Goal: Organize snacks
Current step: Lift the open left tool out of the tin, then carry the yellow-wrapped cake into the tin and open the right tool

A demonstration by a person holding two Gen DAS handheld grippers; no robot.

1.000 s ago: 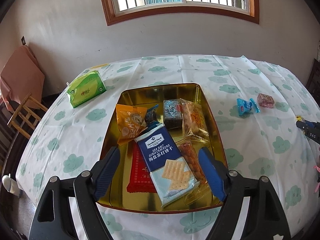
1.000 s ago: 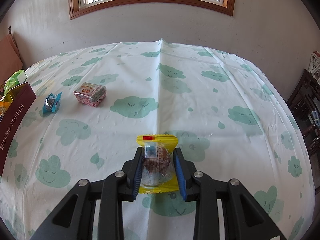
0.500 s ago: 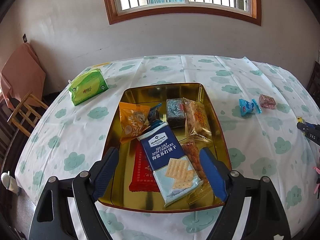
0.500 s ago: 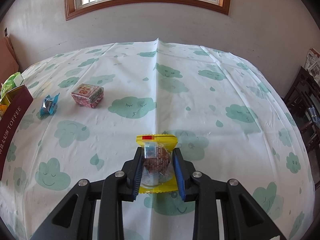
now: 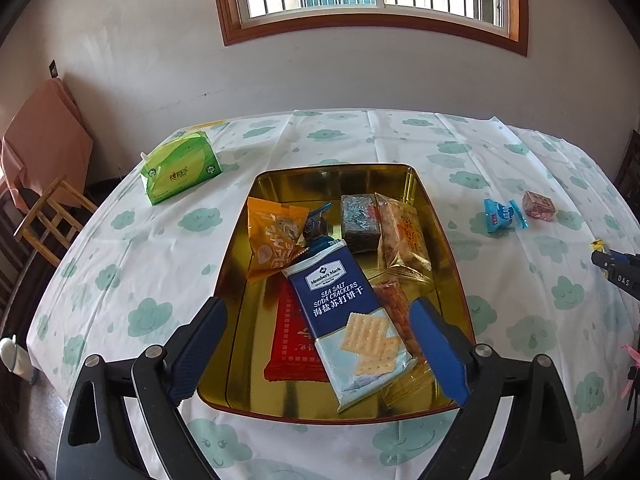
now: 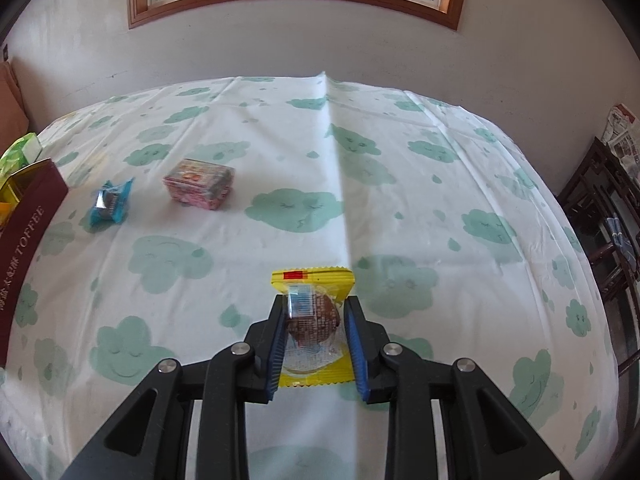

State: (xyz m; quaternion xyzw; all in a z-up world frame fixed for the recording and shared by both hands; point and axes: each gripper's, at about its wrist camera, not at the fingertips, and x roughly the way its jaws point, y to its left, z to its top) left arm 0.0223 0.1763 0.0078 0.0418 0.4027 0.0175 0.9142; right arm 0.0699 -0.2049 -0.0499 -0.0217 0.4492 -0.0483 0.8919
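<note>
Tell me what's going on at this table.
A person is sorting snacks with two hand-held tongs. The right tongs are shut on a yellow-edged clear packet holding a brown cake, just above the cloud-print tablecloth. The left tongs hover over the gold metal tin, opening with nothing gripped; the blue cracker pack lies in the tin. A blue wrapped candy and pink wrapped block remain outside.

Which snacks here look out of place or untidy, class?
Two snacks lie loose on the tablecloth outside the tin: a blue candy and a pink pack. In the tin, the cracker pack lies slantwise over other packets, a loose heap, not rows.
</note>
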